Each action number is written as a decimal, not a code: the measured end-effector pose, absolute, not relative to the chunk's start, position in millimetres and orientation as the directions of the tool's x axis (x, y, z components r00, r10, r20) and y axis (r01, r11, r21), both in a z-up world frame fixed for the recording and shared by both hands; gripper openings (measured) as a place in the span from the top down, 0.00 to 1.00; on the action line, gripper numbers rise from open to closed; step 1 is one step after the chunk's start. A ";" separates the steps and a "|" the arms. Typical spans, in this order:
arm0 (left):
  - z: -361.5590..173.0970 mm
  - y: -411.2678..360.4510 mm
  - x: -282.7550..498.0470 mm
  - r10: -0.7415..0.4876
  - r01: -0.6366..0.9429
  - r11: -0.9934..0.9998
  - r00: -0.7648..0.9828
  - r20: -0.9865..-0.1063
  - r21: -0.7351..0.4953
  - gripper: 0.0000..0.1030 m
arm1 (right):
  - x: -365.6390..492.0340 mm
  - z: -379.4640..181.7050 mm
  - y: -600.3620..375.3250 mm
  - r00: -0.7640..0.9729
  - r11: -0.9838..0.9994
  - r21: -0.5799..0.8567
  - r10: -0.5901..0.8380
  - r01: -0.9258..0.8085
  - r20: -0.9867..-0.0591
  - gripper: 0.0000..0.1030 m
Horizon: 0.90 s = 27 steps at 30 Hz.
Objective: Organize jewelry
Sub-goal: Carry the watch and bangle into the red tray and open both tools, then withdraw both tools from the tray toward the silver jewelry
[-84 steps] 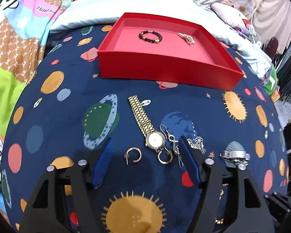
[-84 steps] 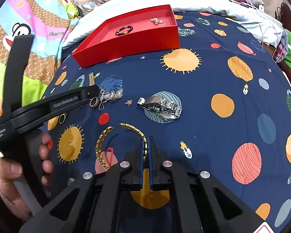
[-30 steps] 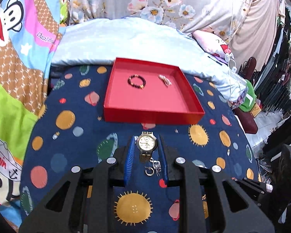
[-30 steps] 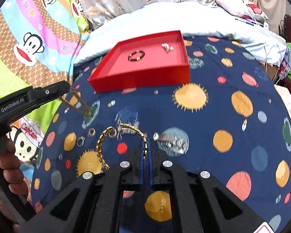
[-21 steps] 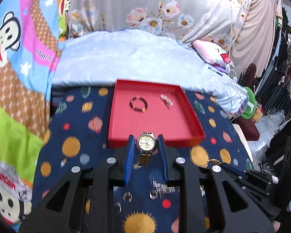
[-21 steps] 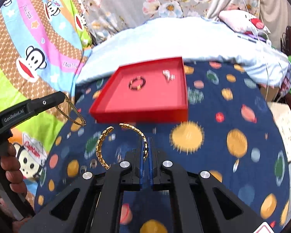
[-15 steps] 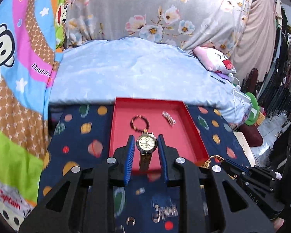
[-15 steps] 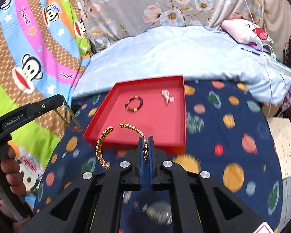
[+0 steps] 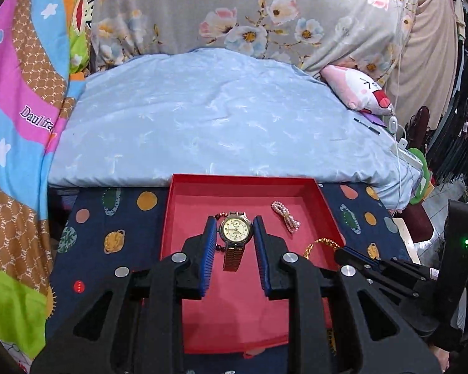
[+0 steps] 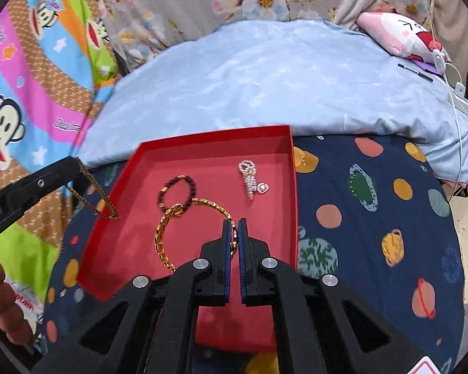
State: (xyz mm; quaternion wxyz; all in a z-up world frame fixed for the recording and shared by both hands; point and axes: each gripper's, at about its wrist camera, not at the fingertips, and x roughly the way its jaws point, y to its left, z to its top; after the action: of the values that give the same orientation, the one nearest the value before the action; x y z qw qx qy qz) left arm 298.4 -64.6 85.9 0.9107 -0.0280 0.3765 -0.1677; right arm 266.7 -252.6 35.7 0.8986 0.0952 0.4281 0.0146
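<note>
My left gripper [image 9: 236, 233] is shut on a gold watch [image 9: 236, 231] and holds it above the red tray [image 9: 243, 321]. Its band hangs down, seen in the right wrist view [image 10: 93, 191] at the tray's left wall. My right gripper [image 10: 233, 230] is shut on a gold chain bracelet [image 10: 167, 221] over the red tray [image 10: 291, 193]. The bracelet also shows in the left wrist view [image 9: 319, 244]. A dark bead bracelet [image 10: 176, 193] and a pearl piece [image 10: 251, 180] lie inside the tray.
The tray sits on a navy planet-print cloth [image 10: 374, 218]. A light blue quilt [image 9: 218, 124] lies behind it, with a pink plush pillow [image 9: 355, 93] at its right. A bright cartoon blanket [image 10: 31, 93] is at the left.
Both grippers have risen from the cloth and moved forward over the red tray, the left one carrying the watch, the right one the gold bracelet. The loose jewelry on the cloth has dropped out of view.
</note>
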 end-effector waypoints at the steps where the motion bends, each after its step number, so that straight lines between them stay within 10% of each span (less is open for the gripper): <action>1: 81.9 -65.7 302.5 -0.329 0.283 0.942 0.654 -0.681 -0.183 0.77 | 270.6 32.7 -253.8 0.629 0.981 0.182 0.105 0.060 -0.770 0.97; 13: 33.5 -68.8 328.5 -0.297 0.238 0.953 0.598 -0.744 -0.189 0.76 | 296.4 -1.1 -255.4 0.596 0.988 0.137 0.066 0.074 -0.800 0.89; 16: 37.8 -62.9 323.6 -0.246 0.193 0.969 0.644 -0.725 -0.157 0.43 | 287.4 7.3 -256.8 0.620 0.988 0.133 0.054 0.081 -0.783 0.83; 27: 46.6 -38.3 256.8 -0.211 0.200 0.974 0.650 -0.730 -0.104 0.43 | 194.5 39.1 -245.2 0.651 0.993 0.107 0.055 0.041 -0.757 0.83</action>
State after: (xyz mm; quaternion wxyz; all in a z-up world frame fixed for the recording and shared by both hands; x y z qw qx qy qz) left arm 256.8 -38.3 46.6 0.9083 -0.0072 0.4027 -0.1131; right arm 194.5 -245.2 39.1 0.9068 0.0574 0.4176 0.0039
